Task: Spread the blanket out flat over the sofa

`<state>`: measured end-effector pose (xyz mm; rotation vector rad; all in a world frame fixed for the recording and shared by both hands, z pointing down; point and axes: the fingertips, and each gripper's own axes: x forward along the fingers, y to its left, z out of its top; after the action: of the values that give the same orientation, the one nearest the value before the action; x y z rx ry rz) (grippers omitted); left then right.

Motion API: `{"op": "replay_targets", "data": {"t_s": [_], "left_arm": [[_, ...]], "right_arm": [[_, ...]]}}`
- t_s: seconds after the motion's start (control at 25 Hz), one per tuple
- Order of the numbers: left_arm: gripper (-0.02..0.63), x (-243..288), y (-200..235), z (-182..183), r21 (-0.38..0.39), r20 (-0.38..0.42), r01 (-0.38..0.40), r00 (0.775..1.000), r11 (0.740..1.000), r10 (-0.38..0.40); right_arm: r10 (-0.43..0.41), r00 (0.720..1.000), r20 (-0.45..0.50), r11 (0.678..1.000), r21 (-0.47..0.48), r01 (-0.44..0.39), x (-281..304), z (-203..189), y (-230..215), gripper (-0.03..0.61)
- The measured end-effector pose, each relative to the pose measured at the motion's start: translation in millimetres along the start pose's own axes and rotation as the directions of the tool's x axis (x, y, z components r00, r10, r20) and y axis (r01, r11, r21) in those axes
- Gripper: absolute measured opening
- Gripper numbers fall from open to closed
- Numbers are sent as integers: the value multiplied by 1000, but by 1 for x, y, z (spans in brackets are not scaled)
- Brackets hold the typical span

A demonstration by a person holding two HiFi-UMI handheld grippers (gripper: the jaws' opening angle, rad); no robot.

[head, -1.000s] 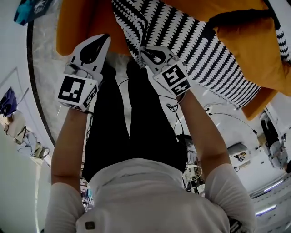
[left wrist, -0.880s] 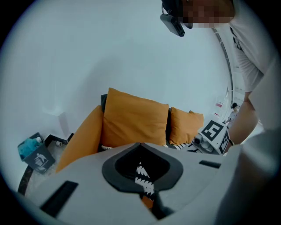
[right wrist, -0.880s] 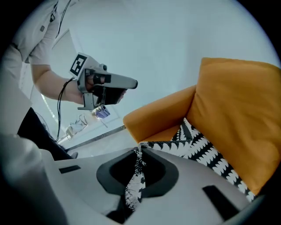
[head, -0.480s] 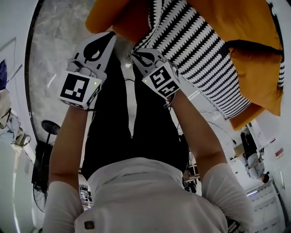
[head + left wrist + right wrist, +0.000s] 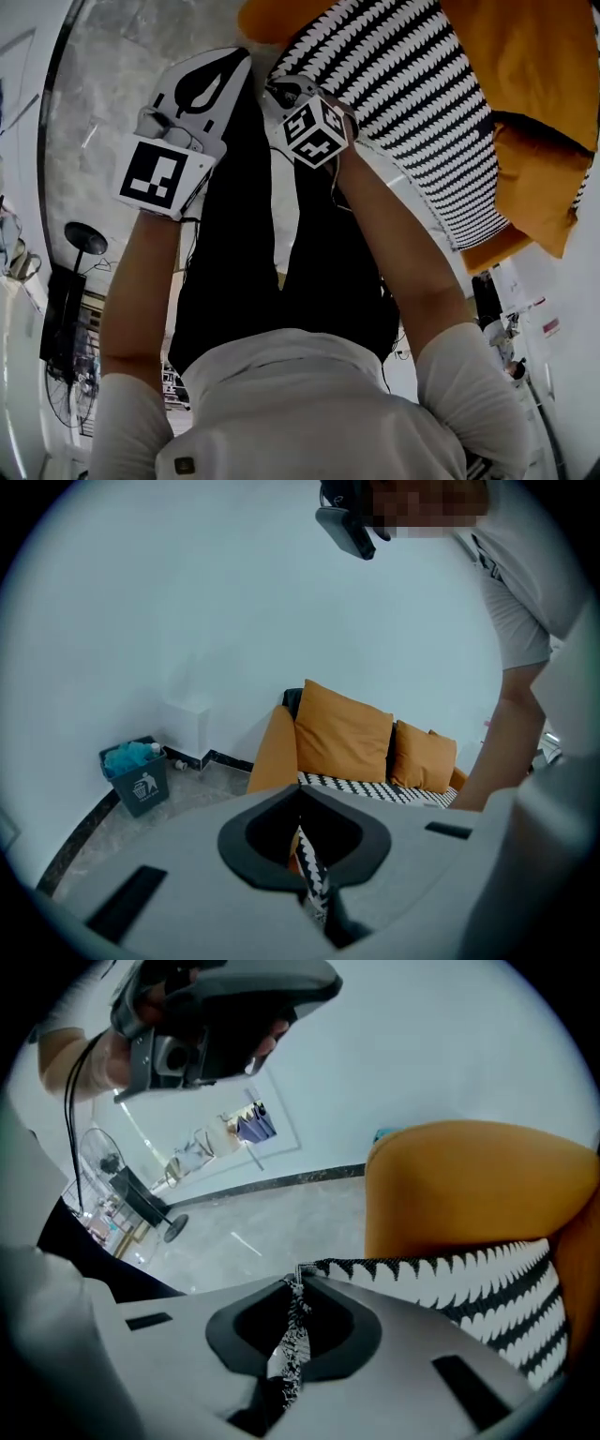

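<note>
**Operator:** Any containers in sight?

**Spotter:** One. At the left of your left gripper view, a dark bin (image 5: 139, 785) stands on the grey floor (image 5: 192, 799) against the white wall (image 5: 187, 621). Crumpled teal stuff (image 5: 127, 757) is heaped in it up to the rim.

**Operator:** And the tools?

**Spotter:** Your left tool (image 5: 307, 855) has its jaws pressed together on a narrow strip of the blanket (image 5: 412, 103), which shows black and white through the opening. Your right tool (image 5: 295, 1316) is just to the right of it in the head view. Its jaws are clamped on the same cloth, and a corner pokes out past the tips.

**Operator:** Where does the blanket lie?

**Spotter:** It lies on the orange sofa (image 5: 274, 752). In the head view it starts at your two tools near the top centre. It runs away to the right and down the picture, so its long axis is a diagonal ending near the right edge. The end you hold is narrow and the cloth widens over the seat. In your left gripper view it covers the seat in front of two orange back cushions (image 5: 342, 733).

**Operator:** Anything to read?

**Spotter:** The bin's front carries a white litter pictogram (image 5: 143, 787). I can make out no letters with it. Your left tool's marker cube (image 5: 159, 178) and your right tool's marker cube (image 5: 314, 131) both show black-and-white squares.
</note>
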<state>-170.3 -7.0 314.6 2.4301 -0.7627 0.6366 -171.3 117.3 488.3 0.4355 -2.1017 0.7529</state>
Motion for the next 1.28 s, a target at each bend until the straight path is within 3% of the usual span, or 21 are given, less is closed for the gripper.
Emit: {"op": "replay_targets", "data": {"t_s": [0.16,0.32,0.6,0.92,1.0,1.12,1.28], "left_arm": [[11,2,25,-30,-14,-26,-1,1000,1000,0],[11,14,37,-61,-55,-46,-1,999,998,-1],[11,16,61,-96,-67,-33,4,999,998,-6],[11,23,73,-111,-89,-50,20,998,996,-25],[11,24,74,-109,-89,-45,24,999,996,-28],[11,28,72,-108,-78,-45,32,998,996,-36],[11,31,71,-103,-80,-47,32,998,996,-36]], "right_arm": [[-28,998,-50,999,-21,27,55,-4,-17,35],[-34,993,-110,999,18,36,97,-34,-27,35],[-114,979,-172,989,72,128,150,-58,-52,35],[-192,950,-244,968,113,225,176,-72,-82,38],[-182,951,-250,967,127,219,181,-72,-79,47],[-154,958,-243,965,172,199,186,-72,-71,139],[-126,969,-214,966,195,169,181,-64,-62,153]]}}
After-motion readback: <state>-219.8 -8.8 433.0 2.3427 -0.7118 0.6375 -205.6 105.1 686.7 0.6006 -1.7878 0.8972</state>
